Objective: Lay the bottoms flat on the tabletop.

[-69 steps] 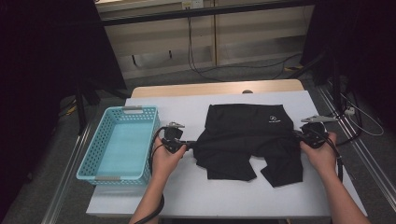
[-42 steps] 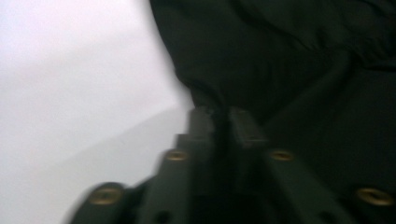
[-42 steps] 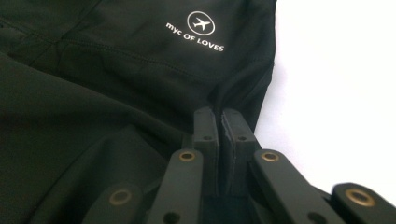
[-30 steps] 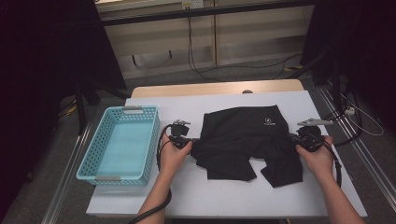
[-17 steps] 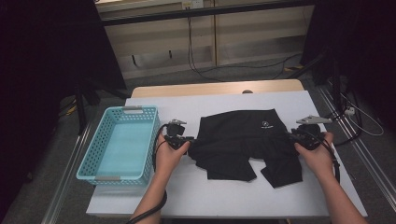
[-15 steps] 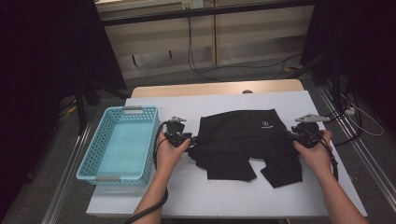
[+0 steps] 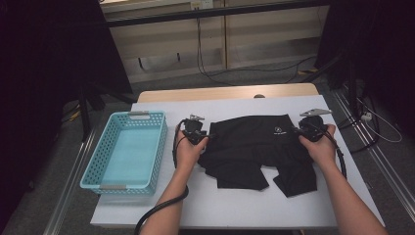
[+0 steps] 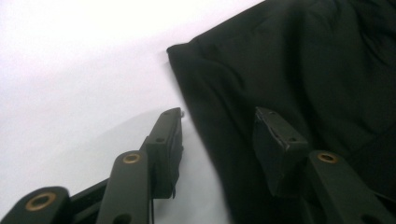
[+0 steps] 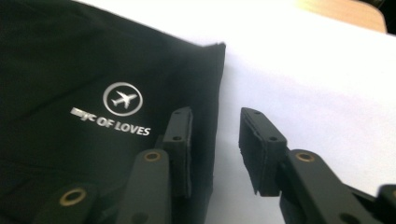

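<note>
dim room, dark curtains at both sides, pale wall panels and loose cables on the floor behind; white table (image 7: 235, 205) with a wooden far edge. item: black shorts (image 7: 254, 152), spread flat on the middle-to-right part of the table, waistband toward the far side, two legs toward the person; small white round plane logo with lettering (image 9: 122, 99) near the waistband's right corner. item: left gripper (image 7: 209, 136), held in the person's left hand at the left end of the waistband; in the left gripper view its jaws are parted, having just been opening and then easing a little closer, one jaw over bare table, the other over the black cloth, the cloth's edge running between them, pads not pressing on it. item: right gripper (image 7: 295, 130), held in the right hand at the right end of the waistband; in the right gripper view jaws likewise parted, having just been opening, one over the cloth beside the logo, the other over white table, the hem lying between them unpinched. item: light blue perforated basket (image 7: 100, 169), on the table's left end, well apart from the shorts, near the left gripper's trailing cable.
</note>
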Action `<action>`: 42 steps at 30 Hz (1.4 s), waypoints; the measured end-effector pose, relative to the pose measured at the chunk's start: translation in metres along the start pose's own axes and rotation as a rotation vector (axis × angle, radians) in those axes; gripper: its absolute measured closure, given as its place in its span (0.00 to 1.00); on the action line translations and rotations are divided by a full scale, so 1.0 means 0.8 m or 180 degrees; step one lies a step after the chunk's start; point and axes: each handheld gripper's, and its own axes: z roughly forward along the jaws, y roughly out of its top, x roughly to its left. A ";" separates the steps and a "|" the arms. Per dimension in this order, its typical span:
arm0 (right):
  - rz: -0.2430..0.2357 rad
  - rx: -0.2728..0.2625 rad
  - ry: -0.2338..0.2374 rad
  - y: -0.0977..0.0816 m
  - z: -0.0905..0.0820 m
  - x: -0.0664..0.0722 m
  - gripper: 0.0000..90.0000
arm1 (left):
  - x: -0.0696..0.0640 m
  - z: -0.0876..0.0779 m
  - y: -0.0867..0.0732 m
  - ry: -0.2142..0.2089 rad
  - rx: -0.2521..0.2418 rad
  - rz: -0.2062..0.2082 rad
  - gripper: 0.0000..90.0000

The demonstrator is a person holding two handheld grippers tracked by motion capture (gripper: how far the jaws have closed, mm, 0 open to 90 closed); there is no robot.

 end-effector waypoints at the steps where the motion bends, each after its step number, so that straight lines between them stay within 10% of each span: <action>1: -0.0020 0.0034 -0.0003 -0.001 0.003 0.000 0.75 | -0.001 0.001 0.001 0.0014 0.0002 0.0001 0.63; 7: 0.0000 0.0022 0.0053 -0.004 0.009 -0.003 0.97 | -0.004 0.003 0.004 0.0008 0.0047 0.0022 0.79; 24: 0.0363 -0.0269 -0.0024 -0.004 0.012 -0.029 0.98 | 0.004 0.014 0.013 0.0005 -0.0246 -0.0064 0.95; 32: 0.0313 -0.0114 -0.0182 -0.009 0.016 -0.031 0.98 | 0.006 0.024 0.011 0.0069 -0.0283 -0.0082 0.70; 36: 0.0521 -0.0079 -0.0218 -0.014 0.012 -0.042 0.98 | 0.003 0.024 0.012 0.0041 -0.0270 -0.0111 0.58; 42: 0.0458 -0.0094 -0.0178 -0.012 0.009 -0.043 0.84 | -0.005 0.026 0.015 0.0034 -0.0175 0.0003 0.61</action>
